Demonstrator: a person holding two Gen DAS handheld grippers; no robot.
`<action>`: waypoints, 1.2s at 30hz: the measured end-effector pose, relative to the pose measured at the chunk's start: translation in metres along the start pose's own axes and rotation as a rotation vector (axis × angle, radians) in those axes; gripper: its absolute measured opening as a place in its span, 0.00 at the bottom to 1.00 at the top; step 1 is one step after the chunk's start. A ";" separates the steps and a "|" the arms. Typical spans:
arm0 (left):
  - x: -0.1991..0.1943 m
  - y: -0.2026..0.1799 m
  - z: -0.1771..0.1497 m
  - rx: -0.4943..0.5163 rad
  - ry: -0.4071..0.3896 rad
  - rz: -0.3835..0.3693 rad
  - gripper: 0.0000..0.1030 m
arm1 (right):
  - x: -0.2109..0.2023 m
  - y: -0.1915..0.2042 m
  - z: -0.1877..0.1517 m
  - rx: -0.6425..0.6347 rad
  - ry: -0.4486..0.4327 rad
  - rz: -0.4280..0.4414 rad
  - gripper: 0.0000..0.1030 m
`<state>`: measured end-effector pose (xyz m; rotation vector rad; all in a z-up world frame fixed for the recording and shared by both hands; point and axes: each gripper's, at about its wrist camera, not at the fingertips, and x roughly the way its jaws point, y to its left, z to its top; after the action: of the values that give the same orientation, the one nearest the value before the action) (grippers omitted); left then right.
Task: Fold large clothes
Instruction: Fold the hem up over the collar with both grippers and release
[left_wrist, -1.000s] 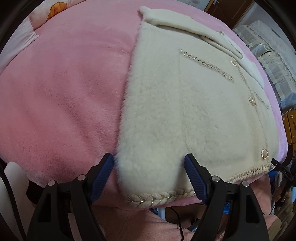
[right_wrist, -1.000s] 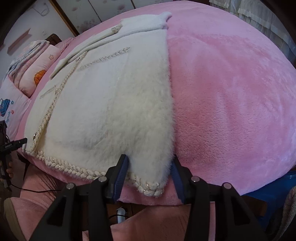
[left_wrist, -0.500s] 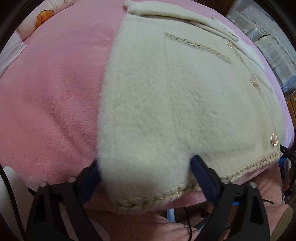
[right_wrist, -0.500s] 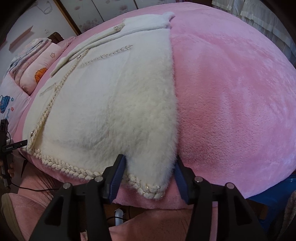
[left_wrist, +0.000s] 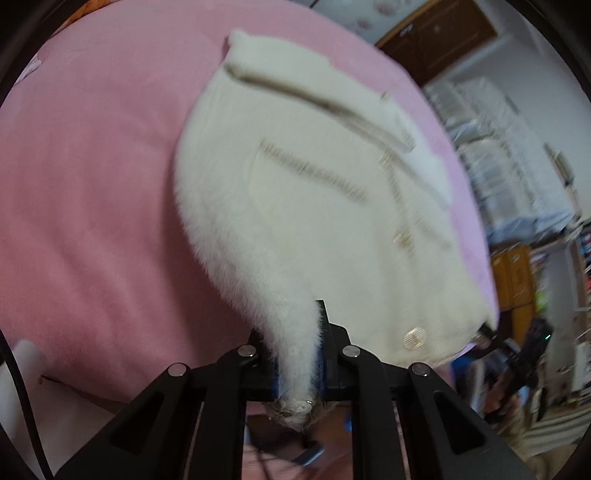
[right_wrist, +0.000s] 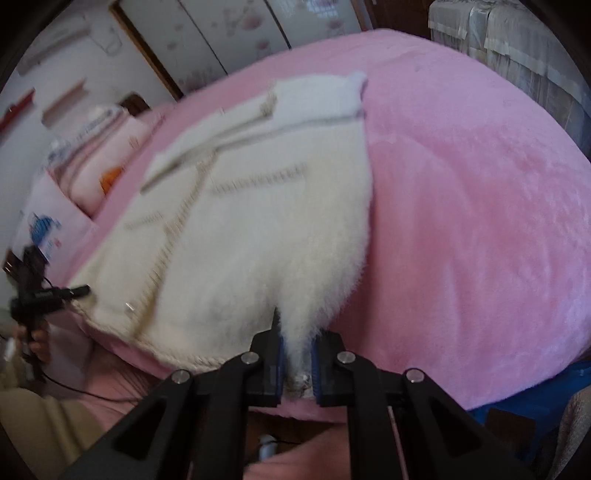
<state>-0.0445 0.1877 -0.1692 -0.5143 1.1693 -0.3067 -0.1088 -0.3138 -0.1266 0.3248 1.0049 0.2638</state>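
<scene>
My left gripper (left_wrist: 298, 363) and right gripper (right_wrist: 297, 363) just clamped fluffy cream jacket (left_wrist: 314, 206) hem corners | lifting off pink plush bedspread (left_wrist: 92, 192) | fold beginning

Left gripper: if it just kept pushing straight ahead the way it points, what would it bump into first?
The left gripper is already shut on the fluffy white coat, so it would push into the coat's own body lying on the pink blanket. Depth is hard to judge.

Jacket (left_wrist: 314, 221) trim, buttons motion-blurred; hem corners hidden between pads (right_wrist: 316, 363); room background smeared.
</scene>
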 end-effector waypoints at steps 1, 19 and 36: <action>-0.009 -0.003 0.008 -0.020 -0.028 -0.036 0.11 | -0.008 0.004 0.010 0.000 -0.024 0.023 0.10; 0.029 -0.015 0.317 -0.128 -0.251 -0.095 0.21 | 0.059 -0.009 0.321 0.128 -0.296 0.015 0.10; 0.106 0.039 0.378 -0.055 -0.134 0.120 0.75 | 0.198 -0.049 0.335 0.155 -0.131 -0.152 0.36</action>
<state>0.3448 0.2534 -0.1625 -0.5026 1.0756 -0.1346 0.2825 -0.3360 -0.1335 0.3993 0.9169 0.0264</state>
